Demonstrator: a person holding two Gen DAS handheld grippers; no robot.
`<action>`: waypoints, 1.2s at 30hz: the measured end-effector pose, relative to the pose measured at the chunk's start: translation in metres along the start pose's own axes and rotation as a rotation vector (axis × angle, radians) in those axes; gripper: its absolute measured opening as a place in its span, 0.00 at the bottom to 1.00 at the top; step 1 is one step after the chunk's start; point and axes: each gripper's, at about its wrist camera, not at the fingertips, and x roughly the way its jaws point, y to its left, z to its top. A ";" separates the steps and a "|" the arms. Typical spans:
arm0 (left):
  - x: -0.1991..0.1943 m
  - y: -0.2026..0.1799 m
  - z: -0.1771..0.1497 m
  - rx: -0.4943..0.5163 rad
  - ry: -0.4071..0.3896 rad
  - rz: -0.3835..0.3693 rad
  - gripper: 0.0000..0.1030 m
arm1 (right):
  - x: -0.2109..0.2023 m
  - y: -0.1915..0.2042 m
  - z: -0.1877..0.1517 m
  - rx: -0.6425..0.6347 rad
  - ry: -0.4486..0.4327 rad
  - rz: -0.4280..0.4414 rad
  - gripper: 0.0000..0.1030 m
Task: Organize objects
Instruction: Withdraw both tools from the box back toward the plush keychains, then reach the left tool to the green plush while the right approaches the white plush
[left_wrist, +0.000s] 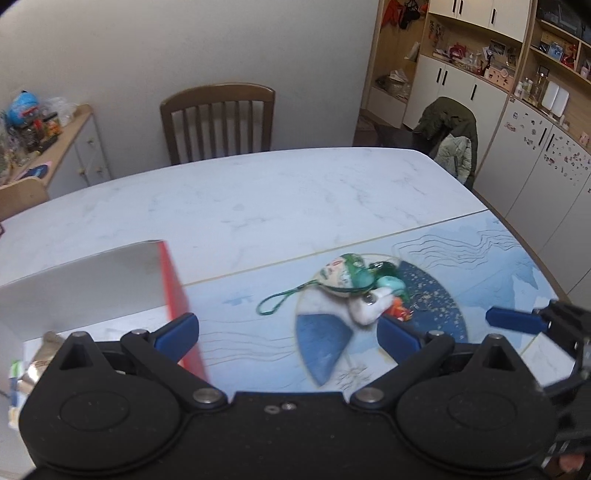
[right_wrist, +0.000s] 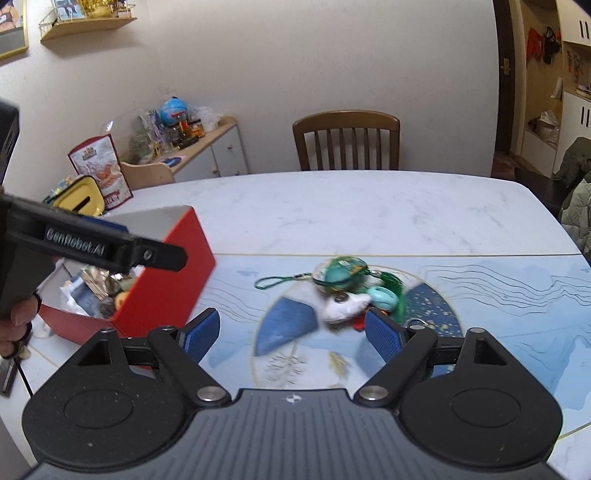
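Right tool (right_wrist: 291, 334), jaws wide and empty, above a blurred heap of trinkets (right_wrist: 347, 291) on the table (right_wrist: 332, 206). Left tool (left_wrist: 286, 332), likewise wide, faces the same heap; single items hard to tell apart. Red box (right_wrist: 166, 273) beside it, contents partly hidden.

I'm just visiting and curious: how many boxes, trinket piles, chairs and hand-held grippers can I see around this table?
Red boxes: 1
Trinket piles on the mat: 1
Wooden slat-back chairs: 1
Grippers: 2, the left gripper and the right gripper, both open
Total: 5
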 end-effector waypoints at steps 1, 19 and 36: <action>0.004 -0.003 0.003 -0.005 0.008 -0.003 0.99 | 0.001 -0.002 -0.001 -0.005 0.004 -0.002 0.83; 0.088 -0.037 0.050 -0.022 0.100 -0.054 0.99 | 0.042 -0.028 -0.002 -0.073 0.044 -0.024 0.83; 0.164 -0.045 0.060 -0.018 0.222 -0.066 0.99 | 0.105 -0.025 0.001 -0.105 0.084 -0.066 0.84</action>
